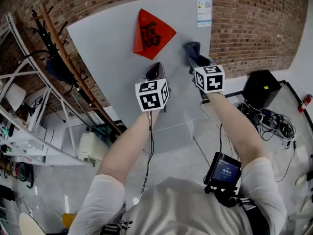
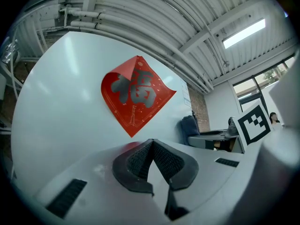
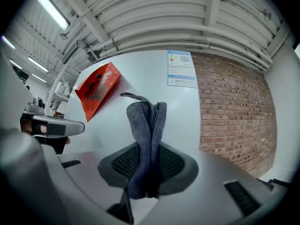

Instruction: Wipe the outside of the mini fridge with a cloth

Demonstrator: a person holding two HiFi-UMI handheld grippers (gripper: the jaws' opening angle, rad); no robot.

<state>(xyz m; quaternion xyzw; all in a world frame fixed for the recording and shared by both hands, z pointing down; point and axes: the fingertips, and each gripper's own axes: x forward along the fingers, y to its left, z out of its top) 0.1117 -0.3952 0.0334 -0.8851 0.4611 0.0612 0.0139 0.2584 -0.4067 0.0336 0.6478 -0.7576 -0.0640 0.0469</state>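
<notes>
The mini fridge (image 1: 112, 48) shows a pale grey face with a red diamond sticker (image 1: 152, 33) and an energy label (image 1: 204, 10) at its top right corner. My right gripper (image 1: 196, 62) is shut on a folded grey cloth (image 1: 191, 50), whose end is at the fridge face between sticker and label. In the right gripper view the cloth (image 3: 146, 135) stands up out of the closed jaws of that gripper (image 3: 149, 165). My left gripper (image 1: 155, 71) hovers just below the sticker, shut with nothing in it (image 2: 152, 146); the sticker (image 2: 136, 95) lies straight ahead of it.
A brick wall (image 1: 254, 28) runs behind and to the right of the fridge. A wooden coat rack (image 1: 68, 62) and white shelving (image 1: 19, 126) stand on the left. A black box (image 1: 261, 88) and tangled cables (image 1: 274, 121) lie on the floor at right.
</notes>
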